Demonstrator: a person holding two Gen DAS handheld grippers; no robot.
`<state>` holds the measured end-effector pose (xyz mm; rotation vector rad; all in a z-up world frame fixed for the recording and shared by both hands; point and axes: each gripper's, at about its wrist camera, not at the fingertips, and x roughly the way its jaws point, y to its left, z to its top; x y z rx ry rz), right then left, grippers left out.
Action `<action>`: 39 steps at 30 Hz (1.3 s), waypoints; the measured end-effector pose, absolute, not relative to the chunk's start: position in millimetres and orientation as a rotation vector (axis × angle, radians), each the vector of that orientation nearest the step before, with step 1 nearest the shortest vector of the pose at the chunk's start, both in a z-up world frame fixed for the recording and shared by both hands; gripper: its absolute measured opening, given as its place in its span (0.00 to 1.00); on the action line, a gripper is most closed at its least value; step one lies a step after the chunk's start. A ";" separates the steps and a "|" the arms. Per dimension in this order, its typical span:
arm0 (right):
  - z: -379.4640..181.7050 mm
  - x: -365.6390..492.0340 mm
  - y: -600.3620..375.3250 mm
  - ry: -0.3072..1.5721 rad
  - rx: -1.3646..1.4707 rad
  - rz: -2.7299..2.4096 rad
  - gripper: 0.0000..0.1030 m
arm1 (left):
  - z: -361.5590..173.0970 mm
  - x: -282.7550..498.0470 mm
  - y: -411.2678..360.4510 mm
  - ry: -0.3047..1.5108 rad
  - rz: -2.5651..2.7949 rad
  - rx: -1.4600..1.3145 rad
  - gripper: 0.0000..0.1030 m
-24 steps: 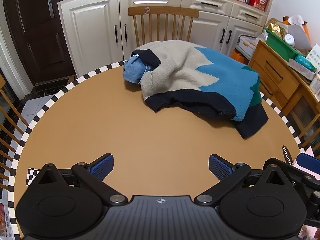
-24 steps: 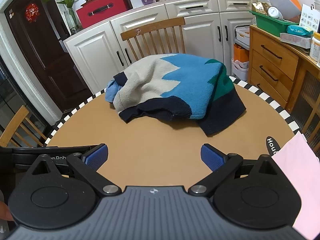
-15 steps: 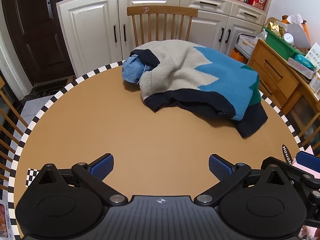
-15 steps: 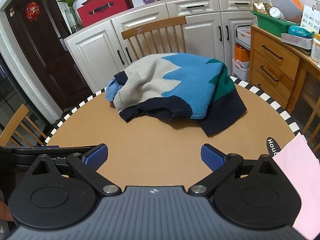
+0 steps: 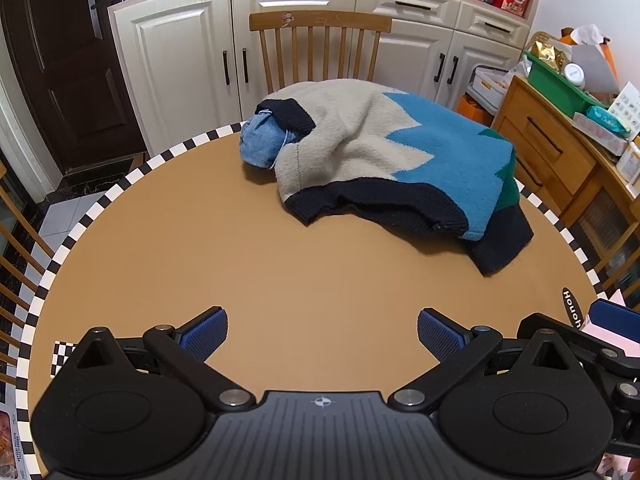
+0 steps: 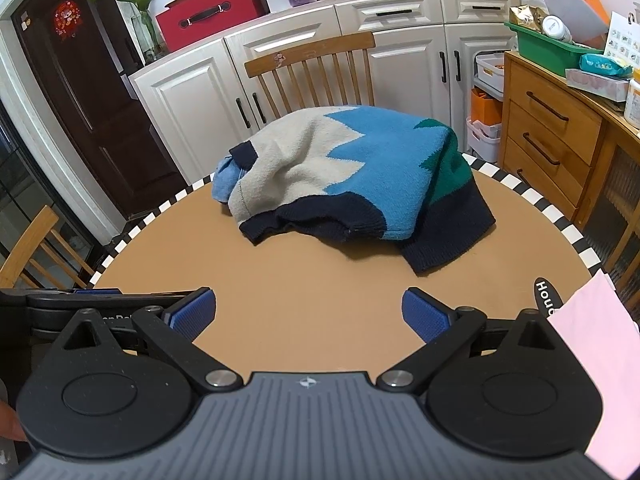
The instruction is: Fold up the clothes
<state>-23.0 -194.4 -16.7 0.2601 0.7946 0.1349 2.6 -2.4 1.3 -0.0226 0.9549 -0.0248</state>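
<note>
Both wrist cameras sit low at the near edge of the round table (image 5: 168, 240), looking across it toward the cabinets, the left one slightly leftward, sharing the sweater (image 5: 384, 152) (image 6: 344, 168) and chair (image 5: 320, 40).

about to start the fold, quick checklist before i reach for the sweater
1. Left claw open, nothing between its pads: ok.
2. Right claw open and unloaded: ok.
3. Sweater within view of both cameras, lying bunched in a heap on the round table: ok to reach, not ok as flat.
4. Light blue denim garment tucked under the sweater's collar end; separate it first: not ok.
5. Bare tabletop between claws and sweater for spreading: ok.
6. Where the sleeves lie: cannot tell, they are hidden in the heap.
</note>
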 end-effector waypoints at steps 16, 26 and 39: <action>-19.4 -16.9 -193.2 0.802 0.259 0.137 0.98 | -1.7 8.3 -2.0 0.963 -0.025 -0.028 1.00; -25.0 -12.2 -192.7 0.813 0.262 0.137 0.98 | -5.9 15.9 -0.6 0.973 -0.024 -0.032 1.00; -35.0 7.1 -198.7 0.798 0.241 0.103 0.97 | -19.3 37.8 0.0 1.000 -0.029 -0.040 1.00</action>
